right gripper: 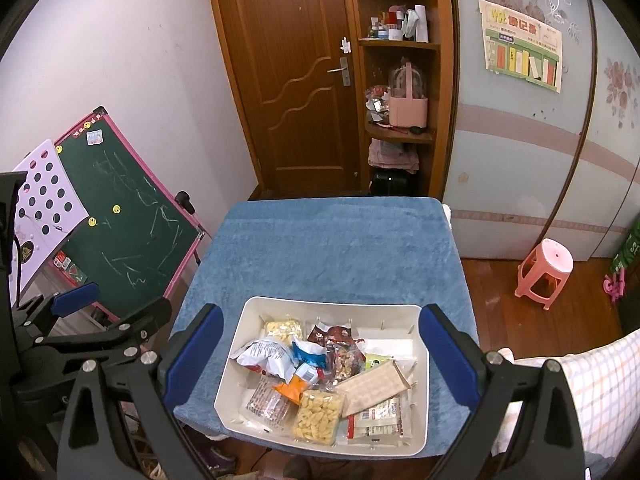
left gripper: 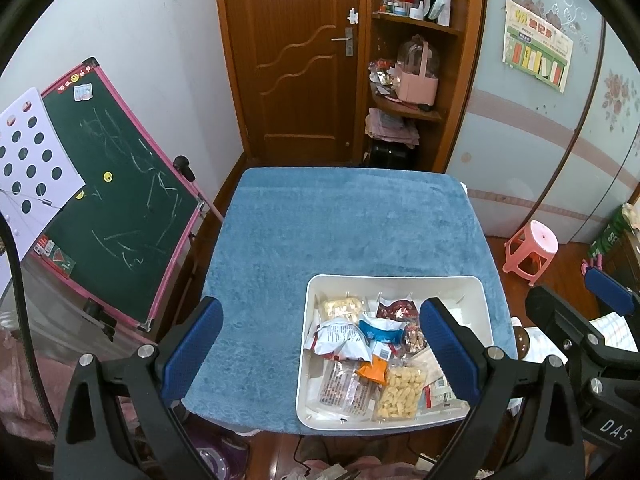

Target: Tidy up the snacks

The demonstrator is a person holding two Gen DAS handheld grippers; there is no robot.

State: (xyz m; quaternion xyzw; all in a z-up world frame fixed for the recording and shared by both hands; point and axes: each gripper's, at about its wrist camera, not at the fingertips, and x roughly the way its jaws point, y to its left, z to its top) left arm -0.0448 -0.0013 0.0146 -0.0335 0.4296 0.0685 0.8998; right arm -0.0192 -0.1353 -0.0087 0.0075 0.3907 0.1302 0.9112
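A white bin sits at the near right of the blue towel-covered table. It holds several snack packets: a clear pack of yellow puffs, a crumpled white bag, a dark red packet, a beige bar. My left gripper is open and empty, above the table's near edge. My right gripper is open and empty, above the bin.
A green chalkboard with a pink frame leans left of the table. A pink stool stands on the floor at right. A wooden door and shelves are behind.
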